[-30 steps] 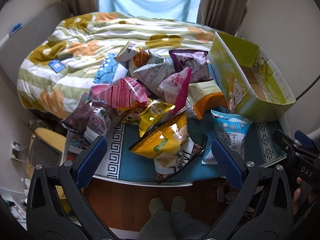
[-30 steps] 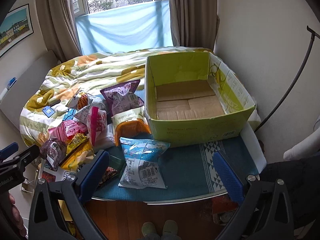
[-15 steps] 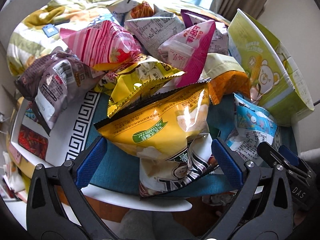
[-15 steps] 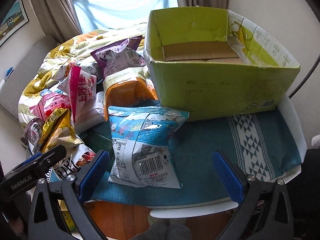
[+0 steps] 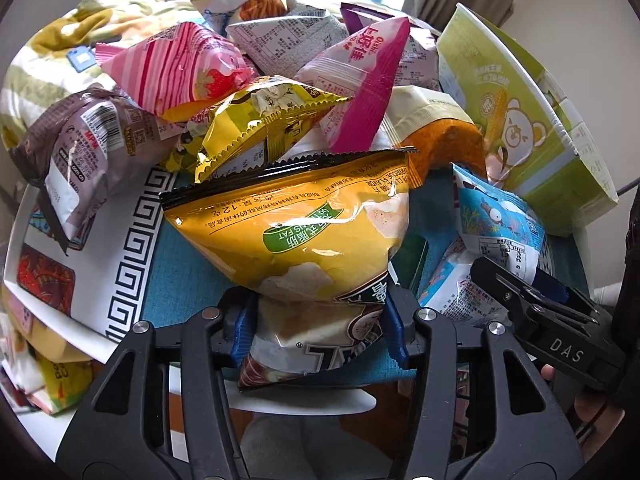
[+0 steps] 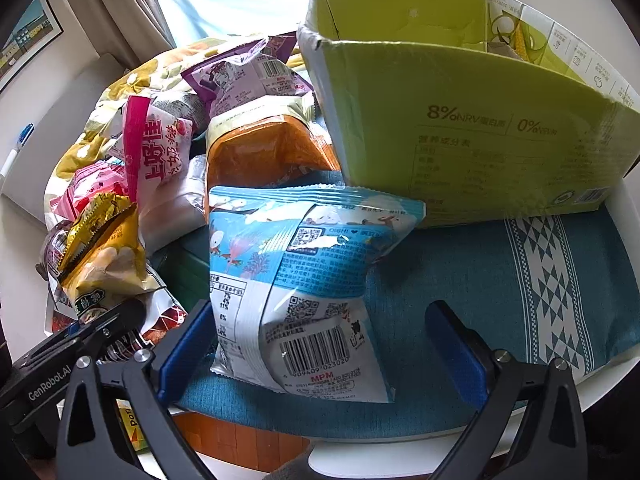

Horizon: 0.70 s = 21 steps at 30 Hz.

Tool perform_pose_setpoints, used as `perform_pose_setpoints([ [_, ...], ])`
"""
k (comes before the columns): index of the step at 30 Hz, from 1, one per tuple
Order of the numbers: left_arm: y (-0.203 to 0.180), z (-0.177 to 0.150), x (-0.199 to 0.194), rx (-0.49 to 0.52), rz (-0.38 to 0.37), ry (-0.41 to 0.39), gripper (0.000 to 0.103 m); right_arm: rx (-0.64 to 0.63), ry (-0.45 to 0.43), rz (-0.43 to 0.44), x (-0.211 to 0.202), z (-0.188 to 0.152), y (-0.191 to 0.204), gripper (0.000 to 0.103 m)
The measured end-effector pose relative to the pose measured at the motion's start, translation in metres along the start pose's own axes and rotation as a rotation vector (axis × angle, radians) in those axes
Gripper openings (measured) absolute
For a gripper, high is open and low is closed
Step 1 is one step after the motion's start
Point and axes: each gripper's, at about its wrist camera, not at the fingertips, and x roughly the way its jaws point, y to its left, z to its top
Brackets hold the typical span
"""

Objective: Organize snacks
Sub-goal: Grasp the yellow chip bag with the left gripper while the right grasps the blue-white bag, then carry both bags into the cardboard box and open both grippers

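Observation:
A pile of snack bags lies on a table with a blue cloth (image 6: 460, 280). My left gripper (image 5: 318, 326) is shut on the near end of a yellow chip bag (image 5: 296, 232), blue pads pressing both sides. My right gripper (image 6: 320, 344) is open, its fingers on either side of the blue snack bag (image 6: 304, 280), which lies flat on the cloth; its pads stand apart from the bag. An open green cardboard box (image 6: 460, 120) stands behind the blue bag; it also shows at the right of the left wrist view (image 5: 520, 120).
Other bags crowd the pile: pink striped (image 5: 180, 72), brown (image 5: 76, 152), small yellow (image 5: 256, 128), pink-and-white (image 5: 360, 92), orange (image 6: 264, 148), purple (image 6: 244, 72). A bed with a flowered quilt (image 5: 60, 20) lies behind. The white table edge (image 6: 400, 452) is near me.
Both grippers moved forward and down to the table. My left gripper closed on the yellow chip bag. My right gripper came around the blue bag and narrowed somewhat.

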Motion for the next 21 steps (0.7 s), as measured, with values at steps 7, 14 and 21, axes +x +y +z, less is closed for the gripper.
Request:
perform_pose_setpoints([
  [7, -0.005, 0.004, -0.006, 0.018, 0.007, -0.012, 0.043, -0.013, 0.02, 0.013, 0.01, 0.003, 0.004, 0.082],
  [14, -0.003, -0.002, -0.028, 0.045, 0.003, -0.055, 0.042, -0.056, -0.004, 0.02, 0.006, 0.002, 0.021, 0.057],
  [21, -0.006, 0.002, -0.065, 0.059, -0.009, -0.107, 0.042, -0.074, -0.053, 0.021, -0.02, 0.0, 0.03, 0.055],
])
